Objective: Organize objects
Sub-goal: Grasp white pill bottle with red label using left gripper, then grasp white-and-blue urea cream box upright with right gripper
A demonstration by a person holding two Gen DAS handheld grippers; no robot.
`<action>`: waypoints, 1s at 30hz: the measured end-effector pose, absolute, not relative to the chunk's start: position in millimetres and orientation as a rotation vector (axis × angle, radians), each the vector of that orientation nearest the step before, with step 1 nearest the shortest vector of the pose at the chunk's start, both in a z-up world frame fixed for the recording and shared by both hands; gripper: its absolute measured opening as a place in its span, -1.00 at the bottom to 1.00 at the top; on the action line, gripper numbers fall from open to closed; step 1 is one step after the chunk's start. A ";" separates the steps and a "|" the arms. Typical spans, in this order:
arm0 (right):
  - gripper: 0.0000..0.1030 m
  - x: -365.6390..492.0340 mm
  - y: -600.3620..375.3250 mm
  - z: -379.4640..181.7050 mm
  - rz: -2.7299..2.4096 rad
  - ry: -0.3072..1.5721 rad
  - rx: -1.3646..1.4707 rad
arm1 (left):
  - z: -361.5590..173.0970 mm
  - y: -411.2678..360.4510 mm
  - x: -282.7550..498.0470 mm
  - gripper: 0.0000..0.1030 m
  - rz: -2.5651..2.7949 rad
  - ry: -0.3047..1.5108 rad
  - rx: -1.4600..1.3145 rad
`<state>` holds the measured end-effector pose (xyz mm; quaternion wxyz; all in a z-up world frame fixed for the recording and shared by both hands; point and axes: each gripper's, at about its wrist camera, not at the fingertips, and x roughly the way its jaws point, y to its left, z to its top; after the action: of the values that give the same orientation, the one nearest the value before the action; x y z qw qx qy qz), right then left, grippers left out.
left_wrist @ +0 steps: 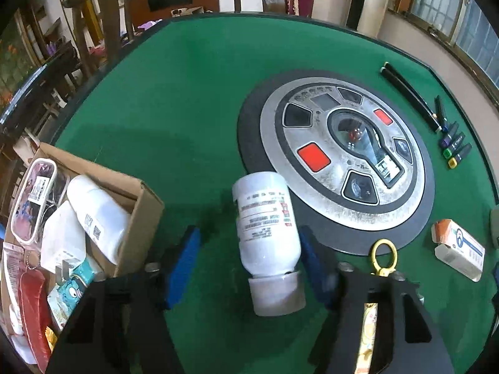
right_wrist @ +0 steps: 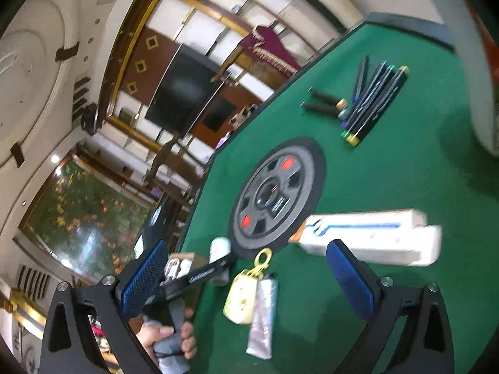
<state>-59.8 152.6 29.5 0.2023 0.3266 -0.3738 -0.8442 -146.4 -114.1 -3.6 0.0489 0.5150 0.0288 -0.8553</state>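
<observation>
A white pill bottle (left_wrist: 266,233) lies on the green table between the blue pads of my left gripper (left_wrist: 249,268). The jaws stand wide; the right pad touches the bottle's side, the left pad is apart. A cardboard box (left_wrist: 137,208) full of items sits at the left. My right gripper (right_wrist: 249,280) is open and empty, tilted, above a yellow keychain (right_wrist: 243,296) and a silver tube (right_wrist: 263,318). The bottle (right_wrist: 220,249) and the other hand-held gripper show small in the right wrist view.
A round grey control panel (left_wrist: 340,168) sits in the table's middle. Black pens and markers (left_wrist: 436,118) lie at the far right. A white and blue carton (left_wrist: 458,249) lies right of the keychain (left_wrist: 383,258). The carton (right_wrist: 371,233) is also near my right gripper.
</observation>
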 end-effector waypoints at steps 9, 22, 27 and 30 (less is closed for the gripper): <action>1.00 -67.1 166.5 24.8 -2.398 -1.043 0.972 | -3.4 -107.0 -122.1 -0.35 -2.674 0.018 1.577; 0.61 -63.6 97.1 12.2 -2.368 -0.653 1.103 | 3.4 -105.9 -18.0 -0.35 -2.753 -0.046 1.597; 0.37 -65.1 95.5 2.1 -2.413 -0.605 1.158 | 4.3 -109.1 -6.7 -0.34 -2.790 -0.051 1.578; 0.33 -65.9 103.4 12.4 -2.454 -0.571 1.131 | 4.5 -109.1 -4.7 -0.34 -2.796 -0.056 1.574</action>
<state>-65.9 103.4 12.4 0.1891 0.4022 -0.2029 -0.8726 -4.7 -109.1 4.5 -0.0340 0.4902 -0.0173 -0.8708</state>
